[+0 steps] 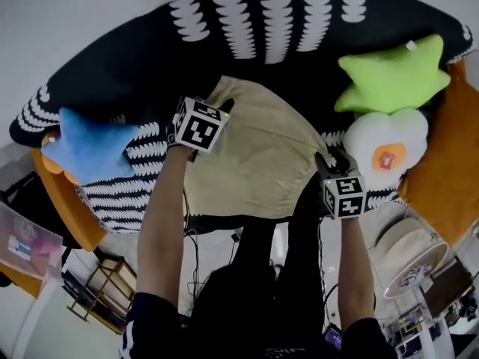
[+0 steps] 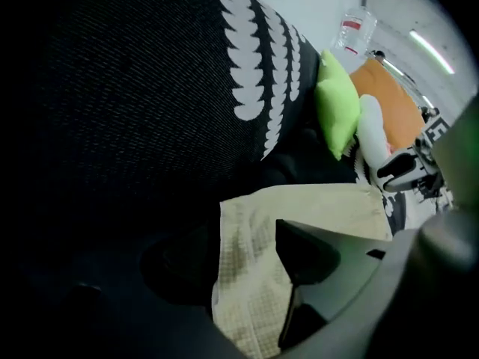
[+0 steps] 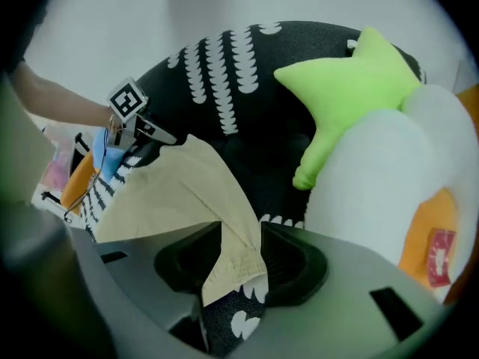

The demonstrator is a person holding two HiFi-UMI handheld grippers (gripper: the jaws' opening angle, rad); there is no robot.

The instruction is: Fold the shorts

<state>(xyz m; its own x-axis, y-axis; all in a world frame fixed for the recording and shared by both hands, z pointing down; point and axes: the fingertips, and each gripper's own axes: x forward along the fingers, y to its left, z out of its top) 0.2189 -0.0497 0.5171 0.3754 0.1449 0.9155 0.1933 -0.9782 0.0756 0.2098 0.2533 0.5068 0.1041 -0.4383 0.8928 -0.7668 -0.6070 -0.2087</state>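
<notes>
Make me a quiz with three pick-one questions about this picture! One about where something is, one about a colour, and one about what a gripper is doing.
1. Where is the green star pillow?
A. On the floor. B. Right next to the white flower pillow. C. Inside a box.

2. What colour are the shorts?
A. Beige. B. Red. C. Purple.

3. What is the right hand-held gripper doing?
A. Holding a pillow. B. Hanging empty in the air. C. Pinching a corner of the shorts.

Answers:
1 B: the two pillows touch at the right of the head view.
2 A: the shorts look pale beige in every view.
3 C: the right gripper view shows its jaws on the hem of the shorts.
</notes>
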